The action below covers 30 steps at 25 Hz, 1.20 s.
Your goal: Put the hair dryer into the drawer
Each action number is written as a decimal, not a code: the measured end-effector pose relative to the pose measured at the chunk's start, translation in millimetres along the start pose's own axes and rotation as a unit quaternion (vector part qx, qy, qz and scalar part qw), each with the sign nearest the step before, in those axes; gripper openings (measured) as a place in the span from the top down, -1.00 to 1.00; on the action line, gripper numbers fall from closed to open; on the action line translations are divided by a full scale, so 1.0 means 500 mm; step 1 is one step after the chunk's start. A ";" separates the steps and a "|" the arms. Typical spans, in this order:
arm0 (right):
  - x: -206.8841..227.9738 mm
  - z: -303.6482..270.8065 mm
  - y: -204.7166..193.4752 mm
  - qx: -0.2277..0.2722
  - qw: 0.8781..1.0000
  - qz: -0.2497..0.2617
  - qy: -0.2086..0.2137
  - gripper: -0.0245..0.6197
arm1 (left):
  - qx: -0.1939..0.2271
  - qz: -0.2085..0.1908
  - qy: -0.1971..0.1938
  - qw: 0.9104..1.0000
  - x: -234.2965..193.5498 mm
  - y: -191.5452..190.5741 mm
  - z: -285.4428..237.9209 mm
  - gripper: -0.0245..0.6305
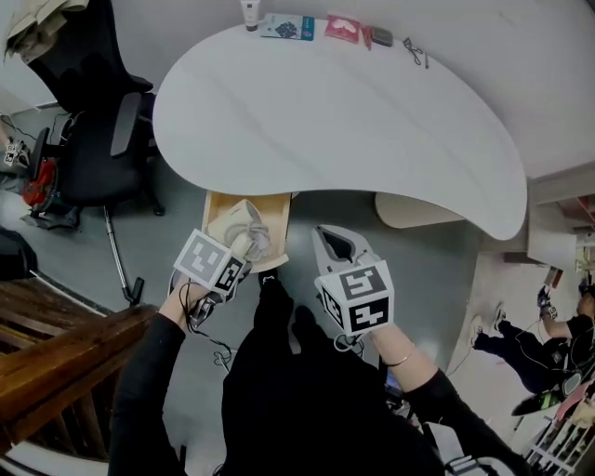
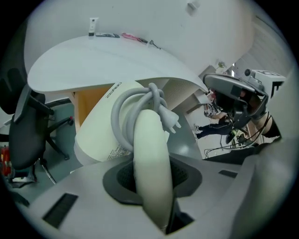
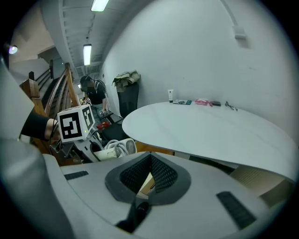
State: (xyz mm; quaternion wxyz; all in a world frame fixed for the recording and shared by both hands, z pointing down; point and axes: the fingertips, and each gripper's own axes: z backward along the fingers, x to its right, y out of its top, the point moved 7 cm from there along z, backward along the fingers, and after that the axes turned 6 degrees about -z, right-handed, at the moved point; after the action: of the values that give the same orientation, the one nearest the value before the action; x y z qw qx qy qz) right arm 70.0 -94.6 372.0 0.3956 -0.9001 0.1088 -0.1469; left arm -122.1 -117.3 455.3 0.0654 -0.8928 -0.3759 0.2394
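A cream hair dryer (image 1: 237,226) with its grey cord wound round it hangs over the open wooden drawer (image 1: 271,206) under the white table (image 1: 335,121). My left gripper (image 1: 244,244) is shut on the dryer's handle (image 2: 149,154). In the left gripper view the dryer's barrel (image 2: 100,130) points towards the drawer (image 2: 88,100). My right gripper (image 1: 333,244) hovers just right of the drawer, shut, with nothing between its jaws. The right gripper view shows its closed pads (image 3: 150,175) and, to the left, the dryer (image 3: 117,148) and the left gripper's marker cube (image 3: 74,122).
A black office chair (image 1: 88,139) stands left of the drawer. Small items (image 1: 288,28) line the table's far edge. A beige panel (image 1: 414,212) shows under the table's right part. Wooden steps (image 1: 56,344) lie at lower left, and a person (image 1: 558,335) sits at far right.
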 end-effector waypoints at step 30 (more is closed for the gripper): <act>0.004 -0.130 -0.002 -0.061 0.995 -0.065 -0.049 0.92 | -0.182 -0.119 -0.046 0.975 -0.124 0.077 -0.159 0.56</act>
State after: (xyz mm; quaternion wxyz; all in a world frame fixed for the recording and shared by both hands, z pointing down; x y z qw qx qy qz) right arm 49.3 -139.0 414.9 0.3344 -0.9338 0.0394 -0.1208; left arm -96.7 -183.1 536.9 -0.0872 -0.8267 -0.5193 0.1985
